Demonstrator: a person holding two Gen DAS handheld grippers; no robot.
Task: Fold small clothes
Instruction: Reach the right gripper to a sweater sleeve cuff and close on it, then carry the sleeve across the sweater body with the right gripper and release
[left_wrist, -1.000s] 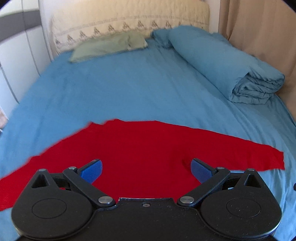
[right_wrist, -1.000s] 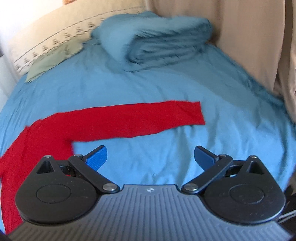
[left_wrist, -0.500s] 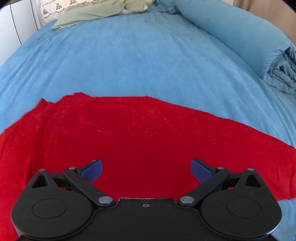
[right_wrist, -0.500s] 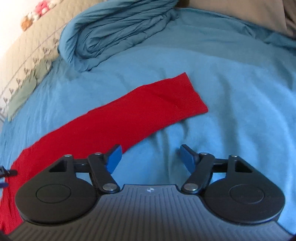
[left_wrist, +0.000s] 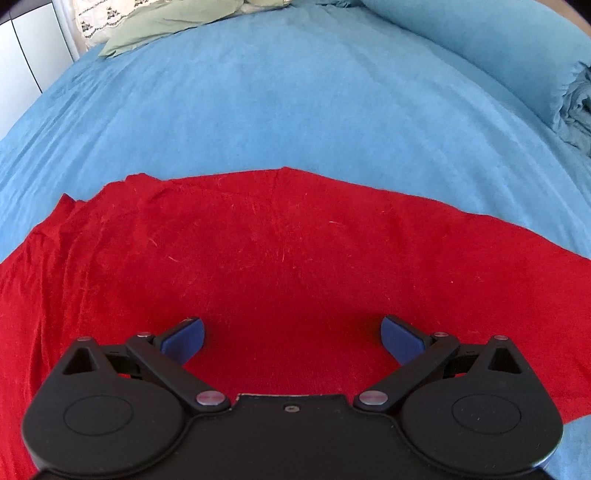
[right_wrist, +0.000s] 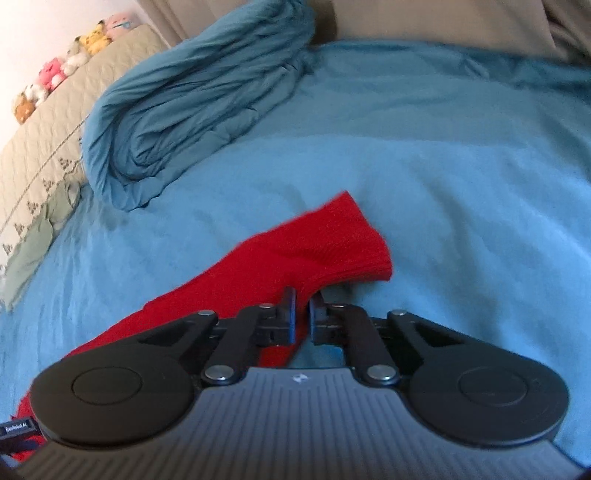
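A red garment (left_wrist: 280, 266) lies spread flat on a bed covered by a blue sheet (left_wrist: 277, 110). In the left wrist view the left tongs (left_wrist: 291, 334) hang just over the red cloth with their blue-padded fingers (left_wrist: 183, 338) set wide apart and nothing between them; the garment runs off the frame at the left and bottom, so its full shape cannot be made out. In the right wrist view the right tongs (right_wrist: 303, 314) have just been closing and now pinch the lower edge of the garment's red sleeve (right_wrist: 325, 243) near its cuff, the cloth bunched up between the nearly touching pads; the sleeve end is slightly blurred. A small white label on a black part at the lower left corner of that view (right_wrist: 14, 430) carries writing too small and cut off to read, and a tiny white logo sits on the grey ribbed housing. A rolled blue duvet (right_wrist: 192, 107) lies on the far side of the bed, partly cut off in the left view. A pale green pillow (left_wrist: 166, 22) rests by a quilted cream headboard (right_wrist: 40, 151), on top of which a row of small plush toys (right_wrist: 70, 55) sits, too small for detail.
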